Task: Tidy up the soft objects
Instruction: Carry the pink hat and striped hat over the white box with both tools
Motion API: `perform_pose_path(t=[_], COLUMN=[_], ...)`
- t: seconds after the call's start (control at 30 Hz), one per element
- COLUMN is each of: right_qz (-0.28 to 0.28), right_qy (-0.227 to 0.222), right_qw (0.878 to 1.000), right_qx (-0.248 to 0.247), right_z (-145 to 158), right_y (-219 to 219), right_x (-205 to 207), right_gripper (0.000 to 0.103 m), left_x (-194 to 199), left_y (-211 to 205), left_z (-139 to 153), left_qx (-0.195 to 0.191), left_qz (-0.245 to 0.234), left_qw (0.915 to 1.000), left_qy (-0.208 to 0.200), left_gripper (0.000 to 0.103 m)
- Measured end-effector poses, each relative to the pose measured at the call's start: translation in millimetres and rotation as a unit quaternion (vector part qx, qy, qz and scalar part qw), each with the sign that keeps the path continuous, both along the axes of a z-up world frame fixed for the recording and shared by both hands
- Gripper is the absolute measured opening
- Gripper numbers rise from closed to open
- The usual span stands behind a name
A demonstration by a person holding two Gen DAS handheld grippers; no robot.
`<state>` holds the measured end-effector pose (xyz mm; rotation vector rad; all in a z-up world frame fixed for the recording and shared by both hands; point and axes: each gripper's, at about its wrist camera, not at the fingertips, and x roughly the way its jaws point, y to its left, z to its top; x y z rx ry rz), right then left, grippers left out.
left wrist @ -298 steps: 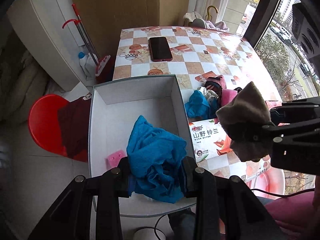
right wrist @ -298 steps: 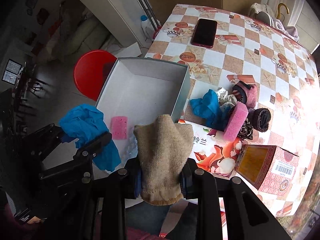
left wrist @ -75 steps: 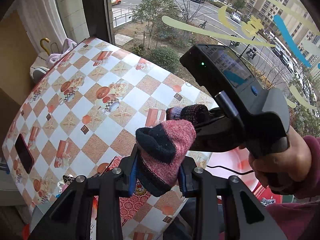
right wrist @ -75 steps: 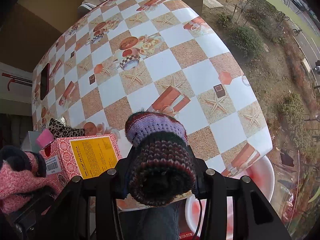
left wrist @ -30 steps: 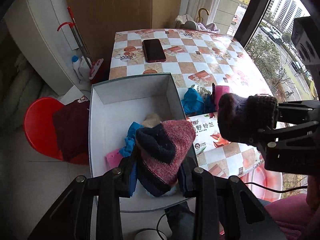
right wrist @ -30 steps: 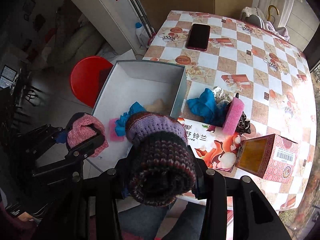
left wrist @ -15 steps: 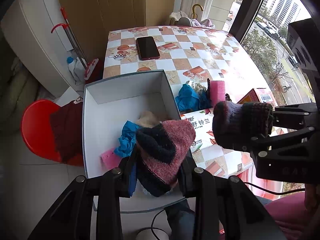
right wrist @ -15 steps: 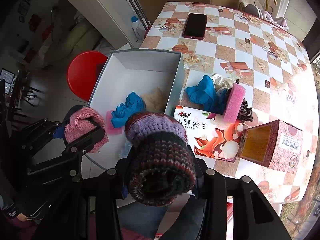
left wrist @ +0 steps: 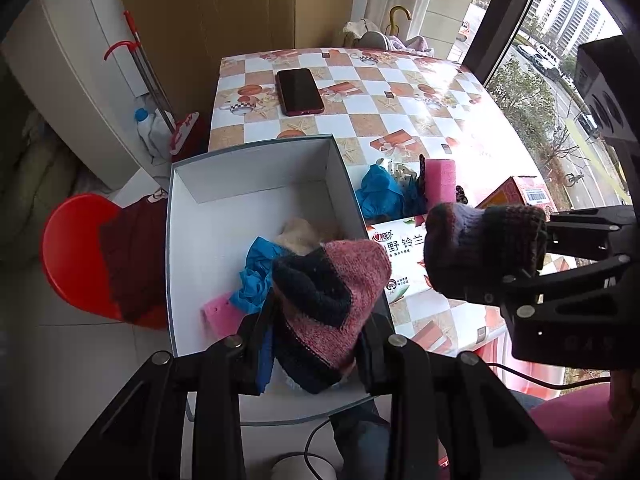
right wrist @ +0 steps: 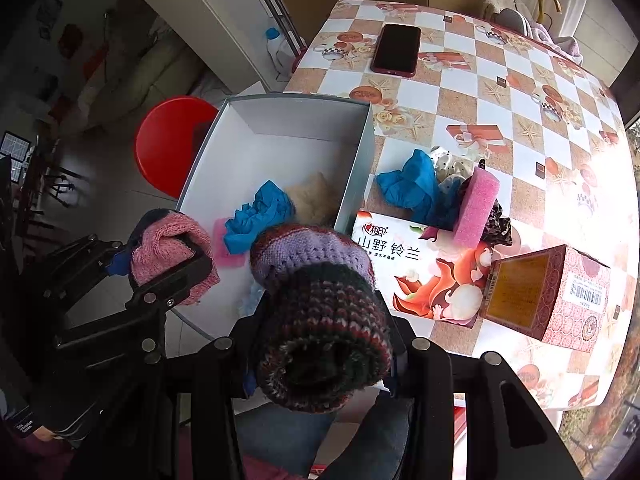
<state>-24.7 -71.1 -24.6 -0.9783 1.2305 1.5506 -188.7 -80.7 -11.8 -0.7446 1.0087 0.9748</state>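
My left gripper (left wrist: 316, 344) is shut on a pink-and-navy knit sock (left wrist: 328, 300), held over the near end of the open white box (left wrist: 256, 184). My right gripper (right wrist: 320, 356) is shut on a rolled dark striped sock with a purple band (right wrist: 316, 312), beside the box's near right corner. Inside the box lie a blue cloth (right wrist: 260, 212), a beige sock (right wrist: 314, 198) and a pink sponge (left wrist: 220, 316). On the table next to the box remain a blue cloth (right wrist: 412, 184), a pink sponge (right wrist: 478, 208) and dark patterned fabric (right wrist: 498, 226).
A flat printed tissue pack (right wrist: 416, 276) and a red patterned carton (right wrist: 556, 300) sit near the table's front edge. A phone (right wrist: 396, 48) lies at the far side of the checkered table (right wrist: 520, 92). A red stool (right wrist: 168, 140) stands left of the box.
The view has shifted slightly, so box and table look a bit closer. Both grippers still hold their socks in about the same place.
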Motion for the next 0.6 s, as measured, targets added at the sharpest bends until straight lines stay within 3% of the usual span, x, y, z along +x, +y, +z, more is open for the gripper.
perform_pose_path(t=[0.6], right_qz=[0.007], right_qy=[-0.002], right_qw=[1.0], right_qx=[-0.005], right_z=[-2.8], right_y=[2.5], right_x=[-5.4], right_gripper=[0.046], left_x=[-4.5], left_y=[1.0], left_z=[-3.9], left_qx=[-0.006], left_qz=[0.005], left_qw=[1.0], left_qy=[0.001], left_gripper=[0.036])
